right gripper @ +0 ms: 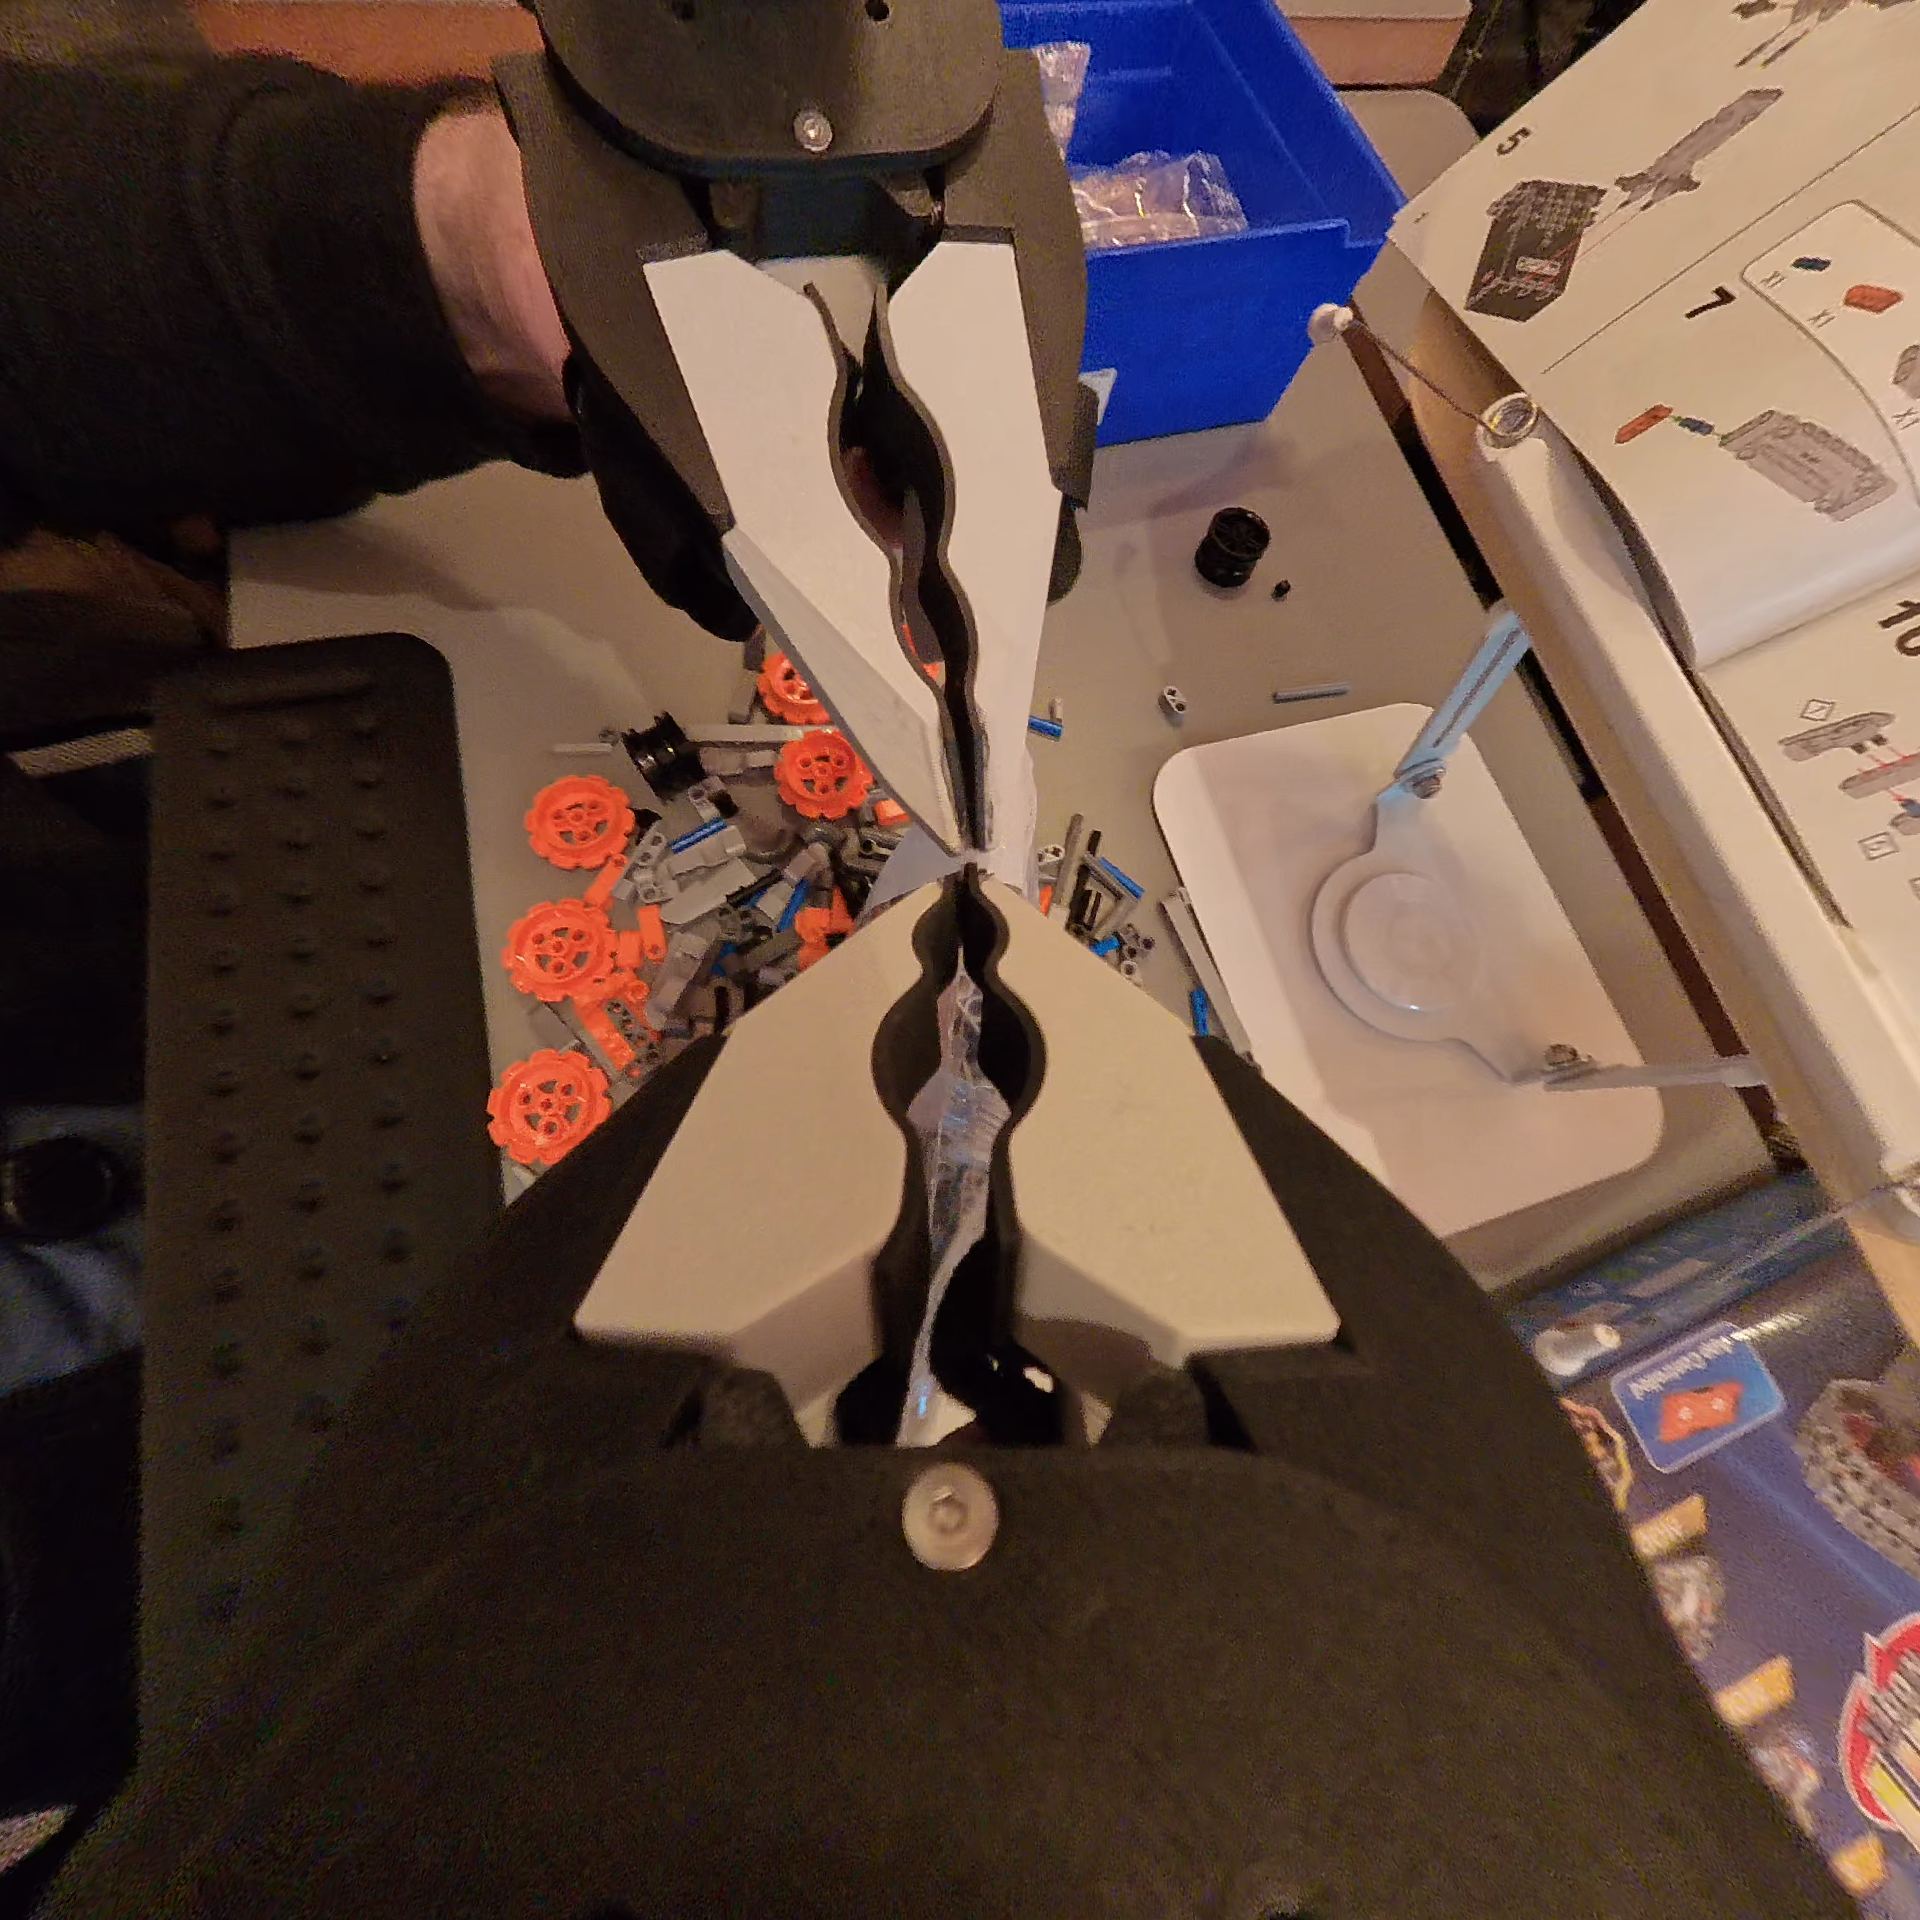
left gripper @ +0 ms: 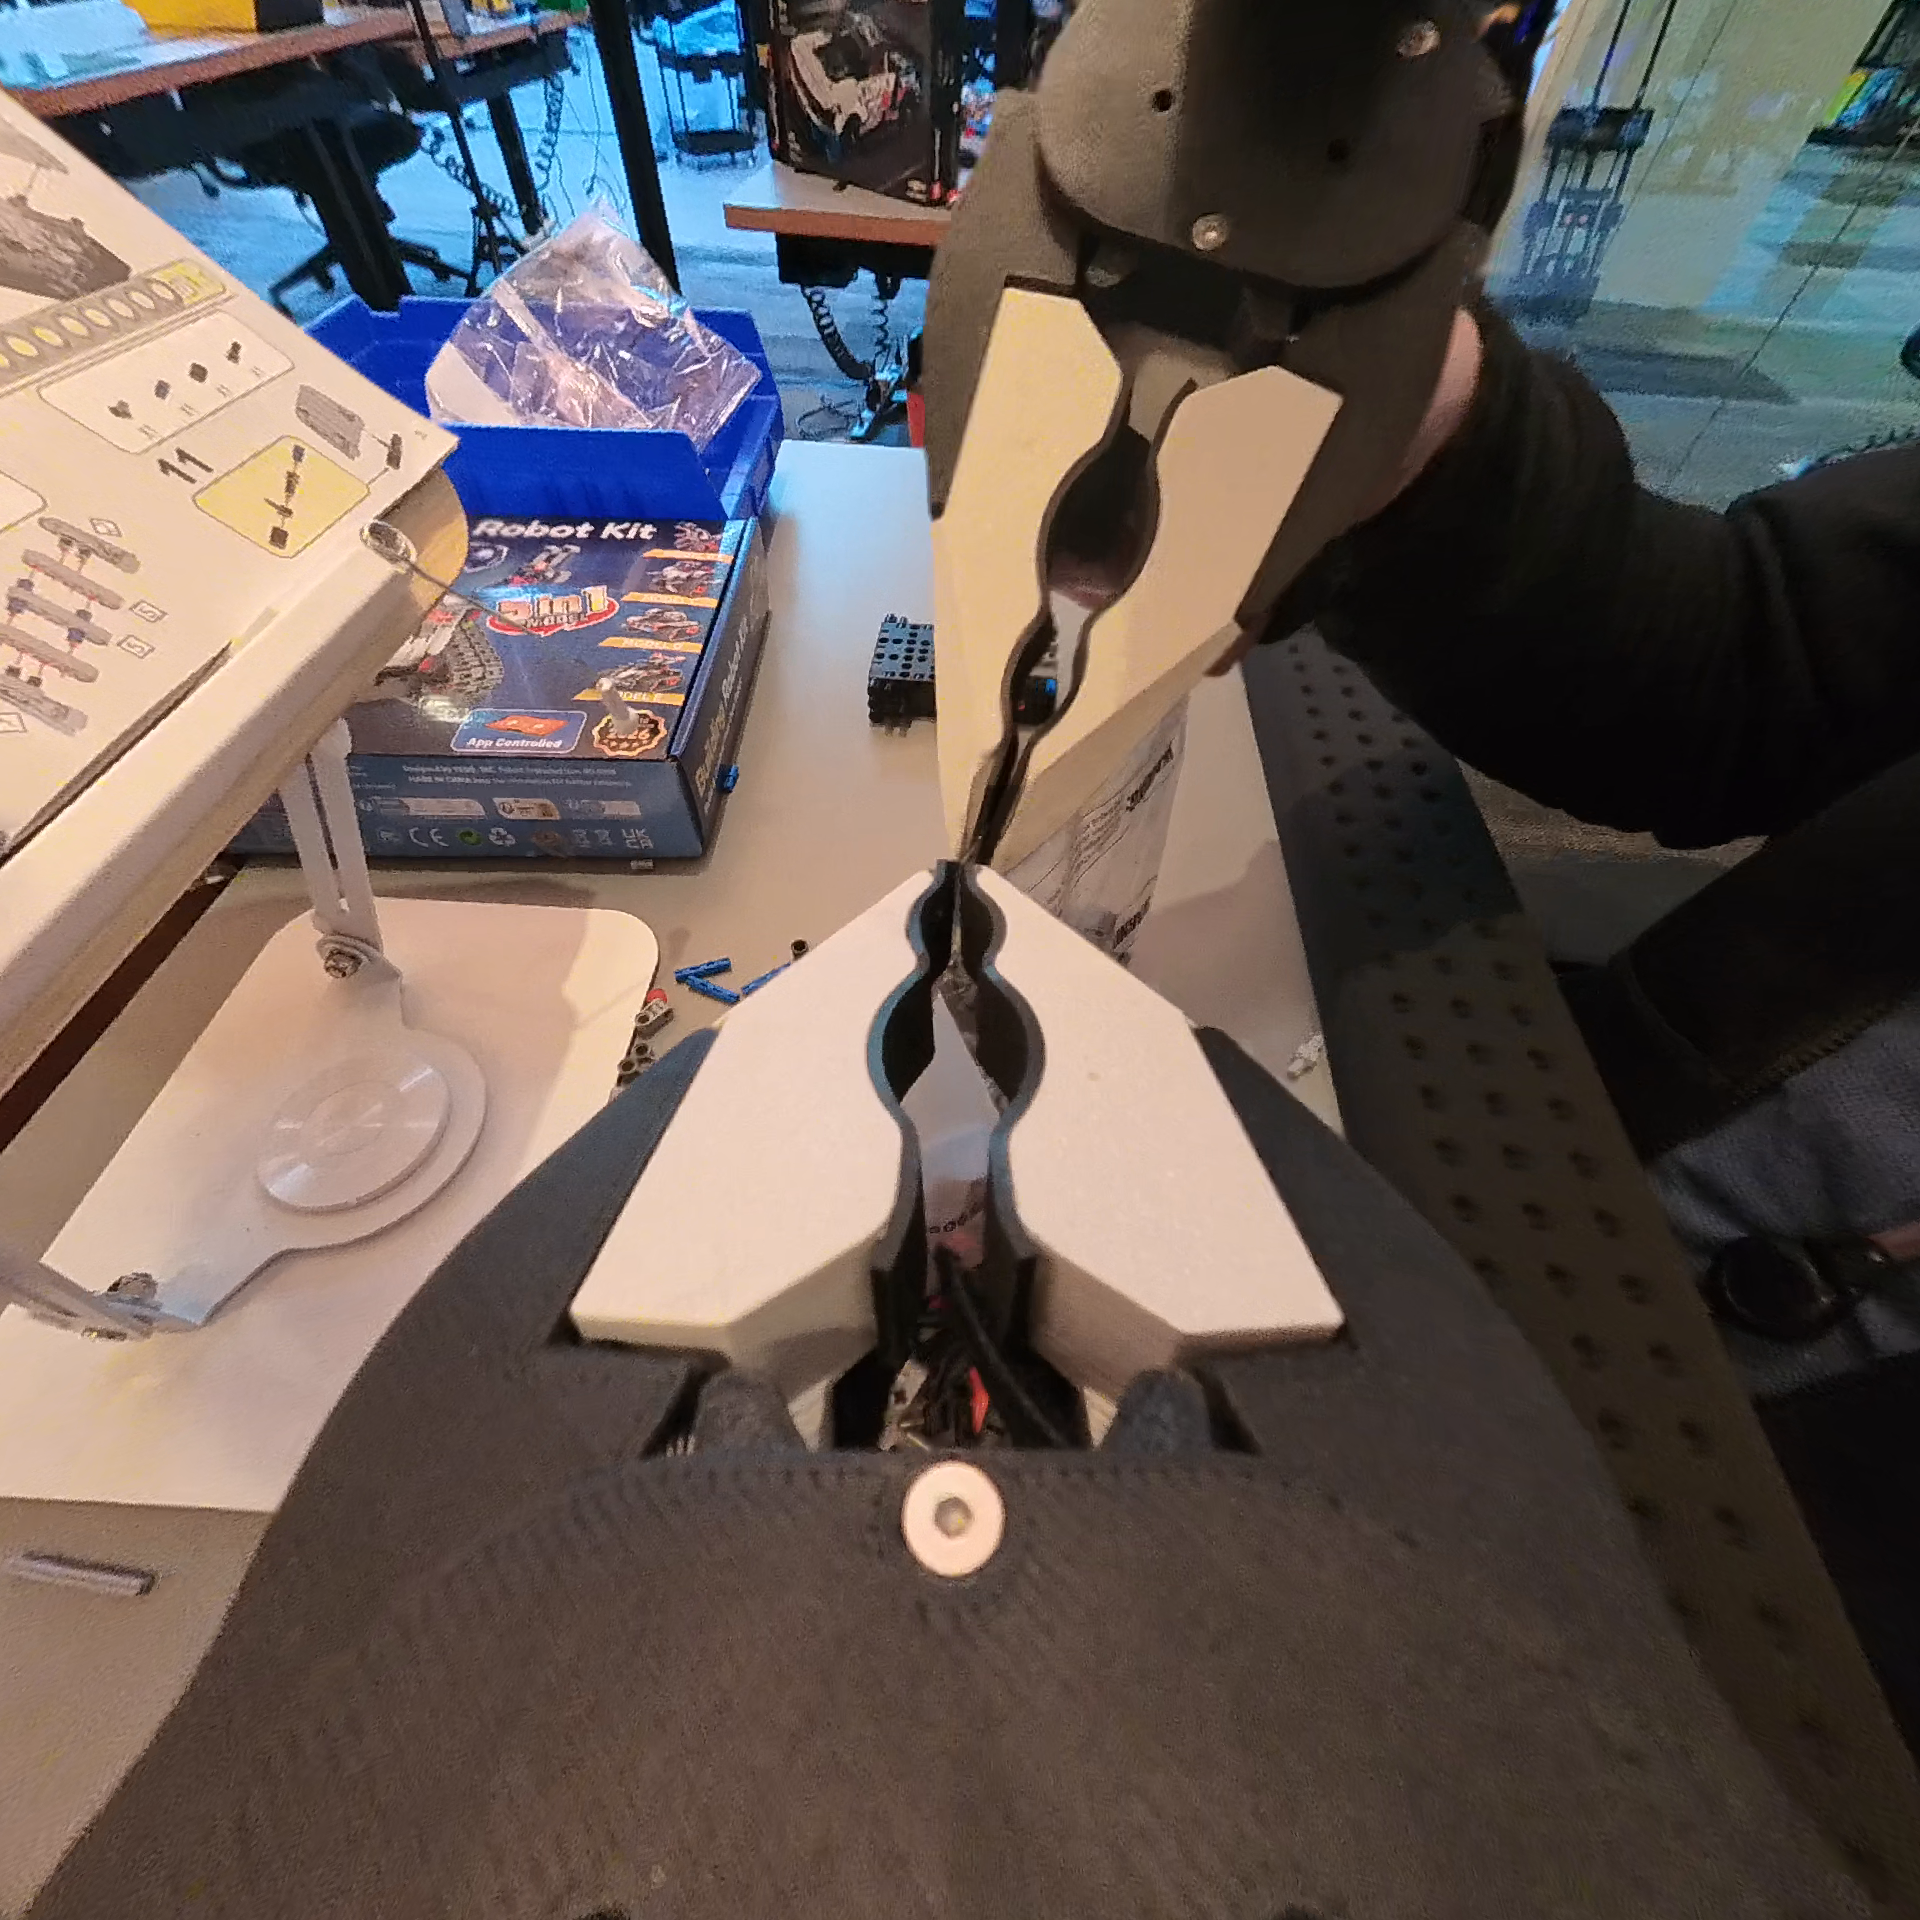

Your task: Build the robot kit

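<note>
My left gripper (left gripper: 956, 881) and my right gripper (right gripper: 966, 883) meet tip to tip above the table. Both are shut on the same clear plastic bag (right gripper: 956, 1143), which has printing on it. In the left wrist view the right gripper (left gripper: 982, 831) comes down from above, held by a gloved hand, and the bag (left gripper: 1101, 842) hangs to the right of the tips. In the right wrist view the left gripper (right gripper: 971, 831) comes in from the top. A pile of loose building parts with orange gears (right gripper: 665, 894) lies on the table below the tips.
An instruction booklet (left gripper: 156, 468) rests on a white stand with a flat base (left gripper: 416, 1091). A blue kit box (left gripper: 582, 675) and a blue bin (left gripper: 623, 457) with plastic bags stand behind. A black studded mat (right gripper: 301, 935), a black wheel (right gripper: 1233, 545) and a black block (left gripper: 904, 665) lie nearby. Only a small space, under 4 cm, lies between the two pairs of fingers. Both grippers' tips are roughly 35 cm from the black wheel (right gripper: 1233, 545).
</note>
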Demonstrator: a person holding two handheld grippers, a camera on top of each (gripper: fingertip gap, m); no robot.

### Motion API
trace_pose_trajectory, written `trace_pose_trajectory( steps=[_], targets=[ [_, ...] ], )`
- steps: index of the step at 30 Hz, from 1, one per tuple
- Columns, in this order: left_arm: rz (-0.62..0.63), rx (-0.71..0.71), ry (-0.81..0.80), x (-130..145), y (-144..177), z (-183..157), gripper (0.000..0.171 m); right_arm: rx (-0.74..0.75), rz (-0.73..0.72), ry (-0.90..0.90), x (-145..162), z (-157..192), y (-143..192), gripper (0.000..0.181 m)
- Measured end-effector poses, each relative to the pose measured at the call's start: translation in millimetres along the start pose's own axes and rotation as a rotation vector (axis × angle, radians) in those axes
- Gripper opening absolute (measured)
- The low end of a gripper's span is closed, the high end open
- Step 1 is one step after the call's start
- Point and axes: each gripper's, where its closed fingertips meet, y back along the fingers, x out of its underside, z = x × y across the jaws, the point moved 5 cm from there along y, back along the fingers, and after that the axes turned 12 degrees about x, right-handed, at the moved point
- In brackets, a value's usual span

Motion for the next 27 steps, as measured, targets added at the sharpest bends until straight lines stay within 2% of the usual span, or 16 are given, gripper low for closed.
trace_pose_trajectory(
  steps=[5, 12, 27],
  targets=[
    [-0.053, 0.003, -0.026, -5, 4, -4, 0.0, -0.049, -0.021, -0.039, -1, -2, 1, 0.0],
    [-0.069, -0.032, -0.014, -3, 0, 2, 0.0, -0.006, -0.007, -0.005, 0, -1, -3, 0.0],
    [-0.038, -0.324, 0.08, 7, -13, 27, 0.0, 0.51, 0.121, 0.325, 11, -9, -27, 0.0]
  ],
)
